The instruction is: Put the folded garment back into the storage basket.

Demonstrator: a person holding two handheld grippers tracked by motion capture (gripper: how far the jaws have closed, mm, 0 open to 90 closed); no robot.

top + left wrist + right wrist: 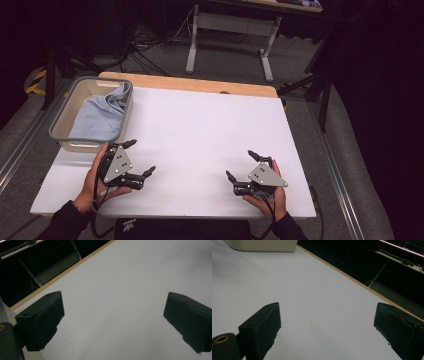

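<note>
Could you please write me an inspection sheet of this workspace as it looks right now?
Surface: white table top with a wooden far edge, bare in the middle.
Job's things: light blue cloth bunched inside the grey bin at the far left corner.
Clutter: nothing seen.
Grippers: left gripper open, held beside the bin; right gripper open, at the near right; both over the bare top.
Cables: one trails from each gripper off the near edge; more lie on the floor beyond the table.
Surroundings: dark room, grey floor, another desk frame behind.

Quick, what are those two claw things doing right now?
Left gripper: open, holding nothing, beside the bin.
Right gripper: open, holding nothing, over the table.
</note>
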